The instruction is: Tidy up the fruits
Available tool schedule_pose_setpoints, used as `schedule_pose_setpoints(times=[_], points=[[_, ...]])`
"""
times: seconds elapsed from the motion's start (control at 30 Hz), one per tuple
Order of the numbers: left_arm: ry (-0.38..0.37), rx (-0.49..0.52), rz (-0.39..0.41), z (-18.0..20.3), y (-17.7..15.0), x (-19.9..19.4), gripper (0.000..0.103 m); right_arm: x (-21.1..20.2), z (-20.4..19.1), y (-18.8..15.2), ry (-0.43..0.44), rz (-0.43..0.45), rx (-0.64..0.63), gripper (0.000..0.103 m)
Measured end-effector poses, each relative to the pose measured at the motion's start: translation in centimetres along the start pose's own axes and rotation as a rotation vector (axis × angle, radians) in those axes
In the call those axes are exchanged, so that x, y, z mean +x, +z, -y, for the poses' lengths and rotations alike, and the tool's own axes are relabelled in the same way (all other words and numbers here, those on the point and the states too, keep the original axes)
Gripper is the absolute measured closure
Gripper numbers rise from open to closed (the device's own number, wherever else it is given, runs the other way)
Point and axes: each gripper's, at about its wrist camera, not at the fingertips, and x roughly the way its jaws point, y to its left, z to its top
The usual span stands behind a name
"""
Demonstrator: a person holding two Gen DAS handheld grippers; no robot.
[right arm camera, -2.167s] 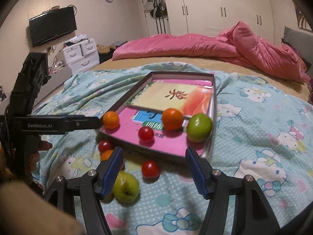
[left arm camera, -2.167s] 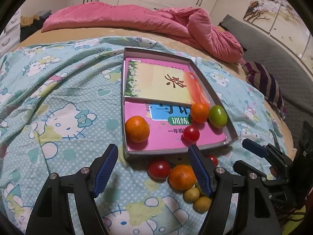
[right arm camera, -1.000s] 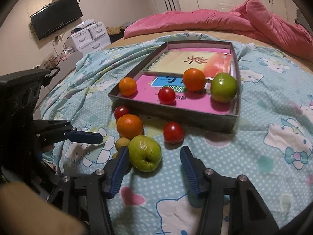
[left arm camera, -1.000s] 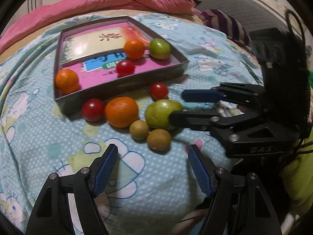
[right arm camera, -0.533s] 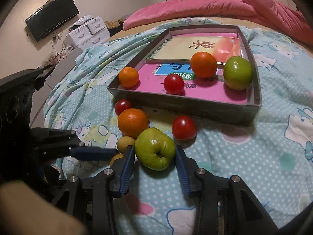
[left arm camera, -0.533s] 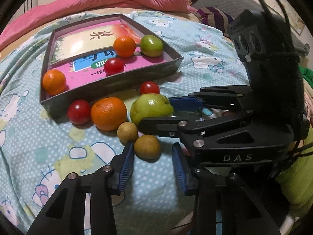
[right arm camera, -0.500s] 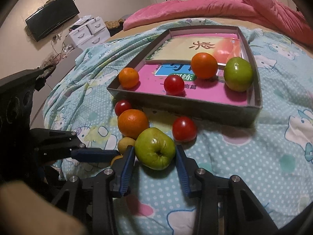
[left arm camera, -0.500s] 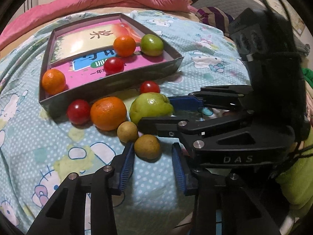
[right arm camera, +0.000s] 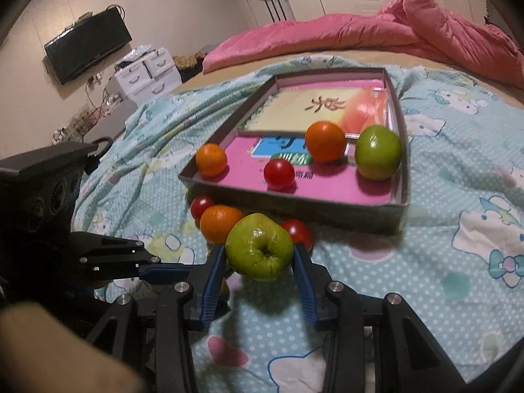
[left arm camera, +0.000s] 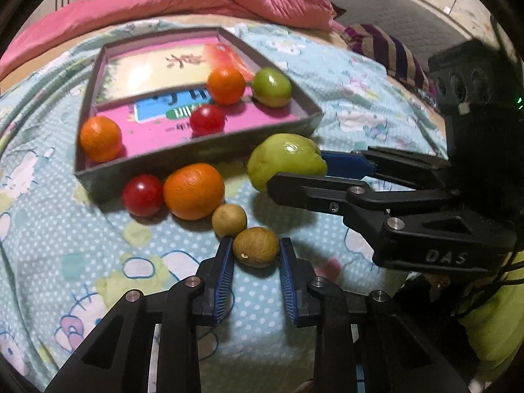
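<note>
While the right gripper (right arm camera: 259,257) clamps the green apple (right arm camera: 258,246), the left gripper (left arm camera: 255,255) pinches a brown longan (left arm camera: 255,246) — both beside the tray (left arm camera: 196,150).

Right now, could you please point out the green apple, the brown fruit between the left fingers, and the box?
green apple (right arm camera: 258,247), right wrist view, front face.
brown fruit (left arm camera: 255,246), left wrist view, middle.
box (left arm camera: 196,150), left wrist view, near wall.

The bed (left arm camera: 49,255), under a pale blue cartoon-cat sheet, carries a shallow grey box (left arm camera: 196,150), a heaped pink quilt (right arm camera: 376,32) and a striped cloth (left arm camera: 386,49). Before the box lie two red tomatoes (left arm camera: 143,195), an orange (left arm camera: 194,191) and two small brownish fruits (left arm camera: 229,219).
</note>
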Motion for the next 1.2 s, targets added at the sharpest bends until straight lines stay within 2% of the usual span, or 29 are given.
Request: schedule_pose_setpoints(times=[0.13, 0.43, 0.9, 1.2], points=[[-0.02, -0.023, 0.051, -0.5, 0.4, -1.5, 0.074, -0.8, 0.5, 0.2, -0.004, 0.034, 0.023, 0.061], [-0.016, -0.076, 0.106, -1.6, 1.4, -2.9, 0.074, -1.6, 1.3, 0.8, -0.03, 0.086, 0.054, 0.061], [0.083, -0.147, 0.165, -3.3, 4.1, -3.1, 0.074, -2.6, 1.5, 1.9, -0.106, 0.153, 0.048, 0.062], [0.136, -0.194, 0.144, -5.0, 5.9, -1.2, 0.074, -1.8, 1.6, 2.8, -0.197, 0.164, 0.008, 0.062]])
